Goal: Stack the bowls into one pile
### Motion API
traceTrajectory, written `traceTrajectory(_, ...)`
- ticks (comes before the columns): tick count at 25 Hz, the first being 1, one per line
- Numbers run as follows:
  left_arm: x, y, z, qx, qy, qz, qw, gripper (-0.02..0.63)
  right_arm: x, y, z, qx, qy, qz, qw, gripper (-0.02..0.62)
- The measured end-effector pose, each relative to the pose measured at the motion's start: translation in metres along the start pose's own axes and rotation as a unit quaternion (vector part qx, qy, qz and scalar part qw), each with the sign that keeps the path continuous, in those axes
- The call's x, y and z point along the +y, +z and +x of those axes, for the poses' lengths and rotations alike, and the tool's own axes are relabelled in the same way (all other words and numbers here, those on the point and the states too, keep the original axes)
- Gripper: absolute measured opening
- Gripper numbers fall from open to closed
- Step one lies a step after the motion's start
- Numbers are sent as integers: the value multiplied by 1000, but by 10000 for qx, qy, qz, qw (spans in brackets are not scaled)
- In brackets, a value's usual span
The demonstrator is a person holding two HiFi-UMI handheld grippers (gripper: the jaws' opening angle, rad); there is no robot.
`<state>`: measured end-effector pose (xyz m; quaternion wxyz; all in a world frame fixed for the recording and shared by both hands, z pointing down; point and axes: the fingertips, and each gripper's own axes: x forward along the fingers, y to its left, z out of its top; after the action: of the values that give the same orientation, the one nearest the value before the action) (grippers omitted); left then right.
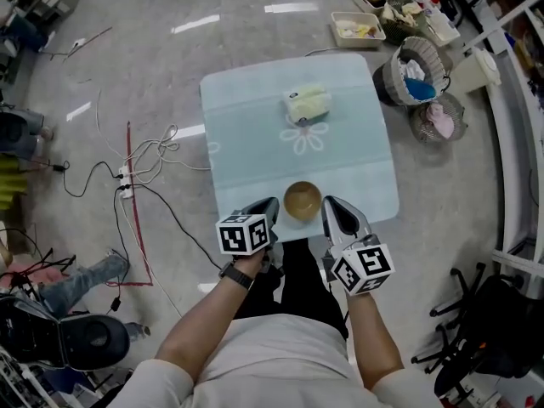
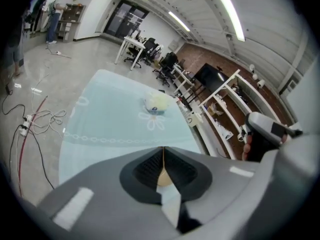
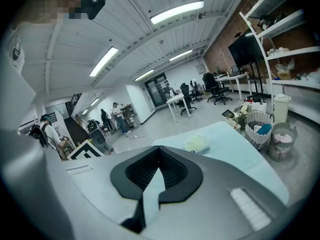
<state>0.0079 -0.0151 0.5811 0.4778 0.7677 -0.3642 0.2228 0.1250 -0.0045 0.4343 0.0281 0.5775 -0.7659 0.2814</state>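
Note:
A brown bowl [image 1: 302, 200] stands upright near the front edge of the table with the light blue cloth [image 1: 246, 143]. My left gripper [image 1: 269, 206] is just left of the bowl and my right gripper [image 1: 331, 206] just right of it, both shut and holding nothing. In the left gripper view the jaws [image 2: 163, 151] meet at their tips, and a sliver of the tan bowl [image 2: 164, 178] shows below them. The right gripper [image 3: 159, 151] is likewise shut. A pale yellow-green item [image 1: 307, 104] [image 2: 157, 103] [image 3: 196, 144] lies at the table's far side; what it is I cannot tell.
Two round baskets [image 1: 416, 70] [image 1: 438, 119] stand on the floor right of the table, with white trays [image 1: 357, 28] behind. Cables and a power strip [image 1: 127, 181] lie on the floor to the left. A black chair [image 1: 484, 330] is at lower right.

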Motion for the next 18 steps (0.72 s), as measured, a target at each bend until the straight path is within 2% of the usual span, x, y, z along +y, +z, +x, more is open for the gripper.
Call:
traceTrajectory(5, -36, 37, -44, -472, -302, 505, 9972, 6, 23, 26, -9, -167, 17, -150, 9997, 11)
traceTrajectory(10, -74, 65, -88, -1008, -594, 956, 9885, 6, 46, 50, -22, -380, 57, -339, 9987, 11)
traceTrajectory(13, -99, 87, -115, -1389, -756, 1372, 9778, 6, 61, 70, -26, -564, 111, -498, 9971, 11)
traceTrajectory(18, -133, 107, -167, -1996, -867, 2145, 9522, 6, 93, 95, -40, -808, 164, -775, 9936, 11)
